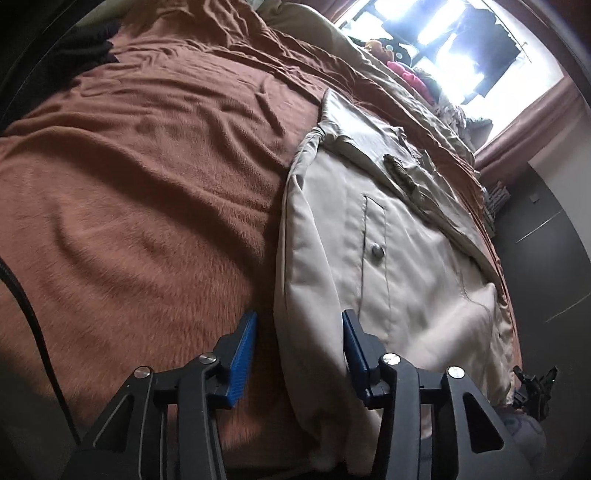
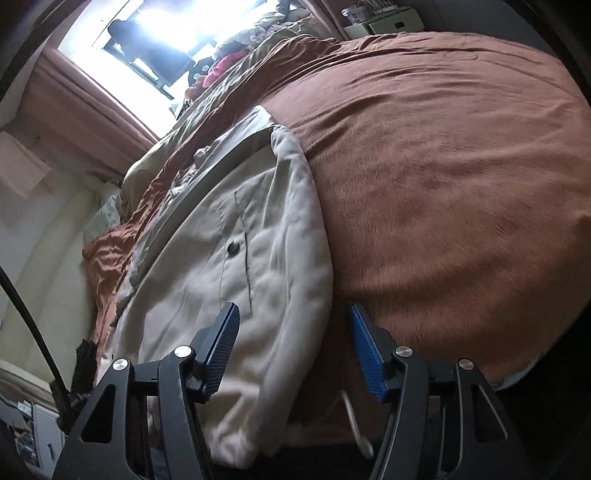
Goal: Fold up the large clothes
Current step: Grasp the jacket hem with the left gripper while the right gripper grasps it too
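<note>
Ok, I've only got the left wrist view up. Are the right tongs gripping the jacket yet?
Observer: No. The right tongs are open, with the edge of the beige jacket in the gap.
Operator: Anything loose near them?
Observer: Yes, a white cord lies by the hem, low in the tongs' opening.
Operator: And what's past the bed on that side?
Observer: Some white boxes stand beyond the bed's far edge. They're too small to identify.
</note>
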The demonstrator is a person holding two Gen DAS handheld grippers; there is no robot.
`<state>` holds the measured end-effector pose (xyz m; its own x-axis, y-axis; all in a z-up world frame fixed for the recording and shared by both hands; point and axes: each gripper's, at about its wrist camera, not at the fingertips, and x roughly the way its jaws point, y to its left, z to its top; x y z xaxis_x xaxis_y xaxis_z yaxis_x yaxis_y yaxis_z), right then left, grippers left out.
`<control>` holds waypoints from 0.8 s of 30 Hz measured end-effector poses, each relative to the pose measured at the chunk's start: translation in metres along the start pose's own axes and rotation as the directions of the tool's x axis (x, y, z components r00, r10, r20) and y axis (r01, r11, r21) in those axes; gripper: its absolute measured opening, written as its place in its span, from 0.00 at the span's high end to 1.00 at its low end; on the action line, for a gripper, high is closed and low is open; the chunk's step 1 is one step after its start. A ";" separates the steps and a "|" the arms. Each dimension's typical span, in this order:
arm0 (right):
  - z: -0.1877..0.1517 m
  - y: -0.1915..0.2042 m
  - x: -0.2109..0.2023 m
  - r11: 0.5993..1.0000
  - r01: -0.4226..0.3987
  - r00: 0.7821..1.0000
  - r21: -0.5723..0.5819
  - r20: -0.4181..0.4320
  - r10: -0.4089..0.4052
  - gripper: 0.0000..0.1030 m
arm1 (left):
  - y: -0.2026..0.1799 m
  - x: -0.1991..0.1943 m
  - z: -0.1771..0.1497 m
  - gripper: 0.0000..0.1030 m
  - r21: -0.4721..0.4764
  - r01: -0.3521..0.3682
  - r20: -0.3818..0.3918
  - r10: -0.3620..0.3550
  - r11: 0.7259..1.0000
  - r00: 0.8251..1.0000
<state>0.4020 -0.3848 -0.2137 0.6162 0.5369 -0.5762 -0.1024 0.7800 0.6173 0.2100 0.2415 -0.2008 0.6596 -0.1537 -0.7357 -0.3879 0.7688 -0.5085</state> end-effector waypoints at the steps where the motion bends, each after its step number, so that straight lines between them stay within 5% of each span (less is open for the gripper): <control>1: 0.001 0.000 0.005 1.000 -0.003 1.000 0.003 -0.003 0.003 0.43 | 0.001 0.003 0.003 0.60 -0.001 0.001 0.000 -0.001 1.000 1.000; 4: 0.004 0.001 0.016 0.999 -0.039 0.999 0.015 -0.012 0.039 0.43 | 0.004 0.009 0.008 0.72 -0.015 0.021 -0.011 -0.021 1.000 1.000; 15: -0.039 -0.009 0.019 0.967 -0.243 0.967 0.083 -0.062 0.248 0.50 | 0.003 0.001 -0.029 0.73 -0.039 0.171 -0.040 -0.172 0.985 0.984; 17: -0.043 -0.014 0.017 0.968 -0.233 0.969 0.096 -0.062 0.239 0.59 | 0.002 0.000 -0.031 0.77 -0.050 0.154 -0.031 -0.155 0.987 0.987; 19: -0.044 -0.020 0.016 0.973 -0.199 0.976 0.121 -0.070 0.208 0.86 | 0.000 0.000 -0.030 0.85 -0.066 0.112 -0.036 -0.115 0.991 0.993; 24: -0.038 -0.020 -0.019 0.965 -0.218 0.976 0.147 0.021 0.218 0.97 | -0.010 -0.030 -0.020 0.92 -0.075 0.141 0.027 -0.139 0.987 0.990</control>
<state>0.3629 -0.3985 -0.2352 0.5952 0.6870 -0.4169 -0.1185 0.5881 0.8001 0.1815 0.2260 -0.1821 0.7244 -0.2420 -0.6455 -0.3388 0.6905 -0.6391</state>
